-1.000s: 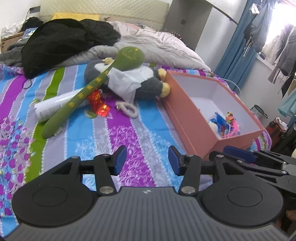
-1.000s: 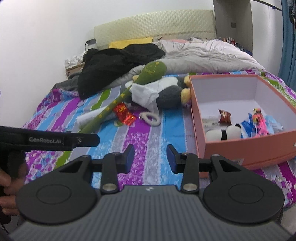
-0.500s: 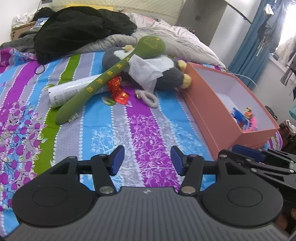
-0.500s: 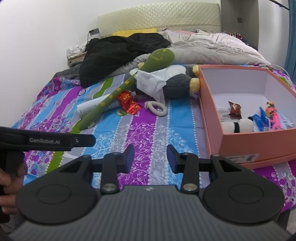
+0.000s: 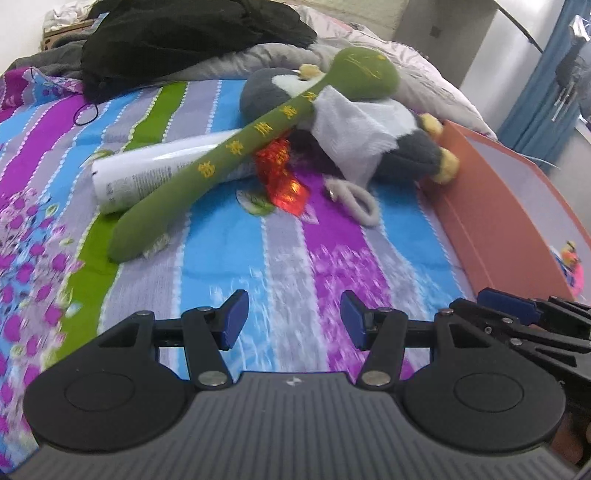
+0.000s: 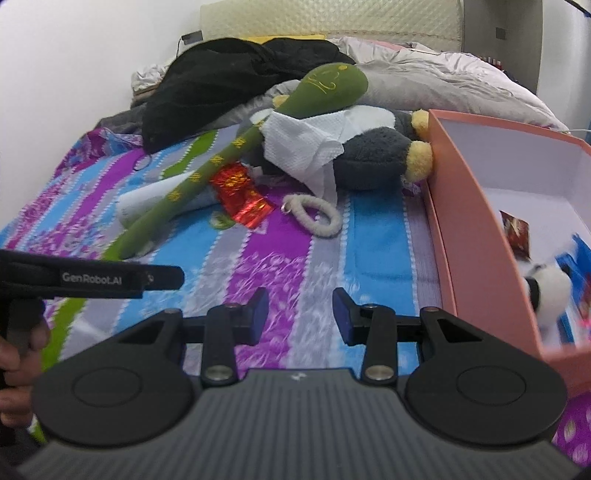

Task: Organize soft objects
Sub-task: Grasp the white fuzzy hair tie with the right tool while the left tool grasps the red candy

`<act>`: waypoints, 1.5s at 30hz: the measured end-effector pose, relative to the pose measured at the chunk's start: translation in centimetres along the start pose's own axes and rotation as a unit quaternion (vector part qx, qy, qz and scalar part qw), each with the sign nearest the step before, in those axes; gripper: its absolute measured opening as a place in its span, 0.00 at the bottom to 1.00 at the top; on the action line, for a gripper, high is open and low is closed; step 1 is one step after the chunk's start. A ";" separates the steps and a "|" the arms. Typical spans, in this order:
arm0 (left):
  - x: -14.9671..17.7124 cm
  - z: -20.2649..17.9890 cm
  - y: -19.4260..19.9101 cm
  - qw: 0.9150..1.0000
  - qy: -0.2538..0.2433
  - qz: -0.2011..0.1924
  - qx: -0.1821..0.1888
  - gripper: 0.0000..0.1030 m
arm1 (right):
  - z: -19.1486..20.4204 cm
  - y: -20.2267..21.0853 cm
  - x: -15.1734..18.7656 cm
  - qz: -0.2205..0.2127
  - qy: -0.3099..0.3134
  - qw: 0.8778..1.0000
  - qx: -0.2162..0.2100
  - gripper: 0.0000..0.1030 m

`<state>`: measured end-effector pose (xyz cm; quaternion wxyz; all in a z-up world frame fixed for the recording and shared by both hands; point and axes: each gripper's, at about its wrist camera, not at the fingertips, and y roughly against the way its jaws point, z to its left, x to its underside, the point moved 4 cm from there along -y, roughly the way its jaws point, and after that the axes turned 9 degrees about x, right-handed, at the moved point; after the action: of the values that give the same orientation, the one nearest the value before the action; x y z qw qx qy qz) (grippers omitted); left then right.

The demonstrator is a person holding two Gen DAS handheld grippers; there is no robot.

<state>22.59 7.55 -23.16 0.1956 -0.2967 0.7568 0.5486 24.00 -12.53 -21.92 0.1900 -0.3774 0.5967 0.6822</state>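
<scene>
A long green plush hammer leans across a grey and white plush penguin on the striped bedspread. A white cloth lies on the penguin. A fluffy white ring, a red foil packet and a white tube lie beside them. An orange box at the right holds small toys. My left gripper and right gripper are open and empty above the bedspread, short of the pile.
A black garment and a grey duvet lie at the head of the bed. The left gripper's body and the hand holding it show at the left of the right wrist view. Blue curtains hang at the right.
Both grippers have moved forward over the bed toward the pile of toys, which now looks larger and closer. Both stay open and empty.
</scene>
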 end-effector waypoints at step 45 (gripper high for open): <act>-7.2 2.5 -11.1 0.993 0.063 -0.097 -0.018 0.23 | -0.1 -13.8 -3.9 -0.003 -0.005 1.000 0.005 0.13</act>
<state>35.26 9.17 -27.44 0.1944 -0.4067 0.7251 0.5206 36.36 -8.91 -28.27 0.1974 -0.3748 0.5981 0.6803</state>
